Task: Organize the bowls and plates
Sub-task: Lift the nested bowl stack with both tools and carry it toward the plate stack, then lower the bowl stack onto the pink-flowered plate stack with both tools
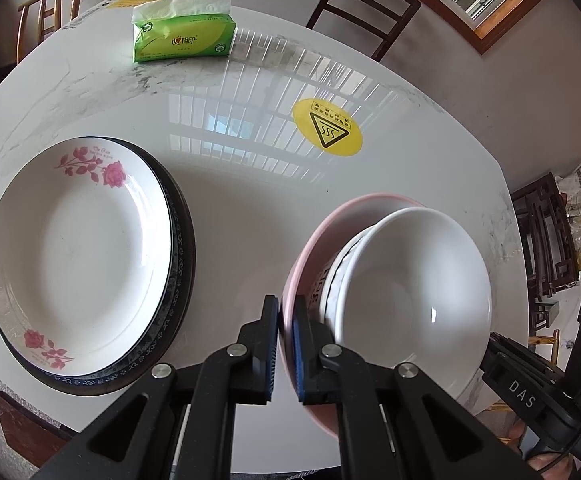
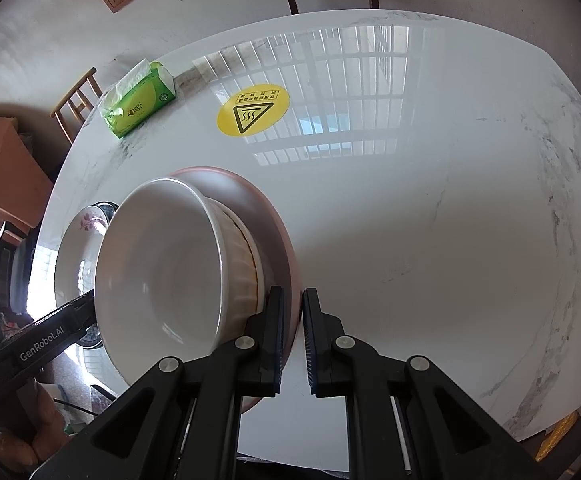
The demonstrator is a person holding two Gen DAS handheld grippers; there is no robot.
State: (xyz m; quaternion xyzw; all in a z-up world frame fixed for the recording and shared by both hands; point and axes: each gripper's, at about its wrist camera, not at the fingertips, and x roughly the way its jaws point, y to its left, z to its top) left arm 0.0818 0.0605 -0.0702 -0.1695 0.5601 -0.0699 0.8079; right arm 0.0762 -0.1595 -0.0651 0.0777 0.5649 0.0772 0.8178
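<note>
Two grippers are seen clamped on one pink bowl [image 1: 310,248], one on each side of its rim. The left gripper [image 1: 286,344] is pinched shut on the rim at lower centre of the left wrist view, and the right gripper [image 2: 292,340] is closed on the opposite edge at lower centre of the right wrist view. Three bowls are nested: the pink one outermost, a ribbed one [image 2: 242,276] in the middle, a plain white bowl [image 1: 414,280] on top. At left in the left wrist view, a rose plate [image 1: 78,248] is stacked on at least one blue-patterned plate [image 1: 178,256]. One green tissue pack [image 1: 182,36] and one yellow sticker [image 1: 326,126] are spotted further up on the white table [image 1: 250,208].
</note>
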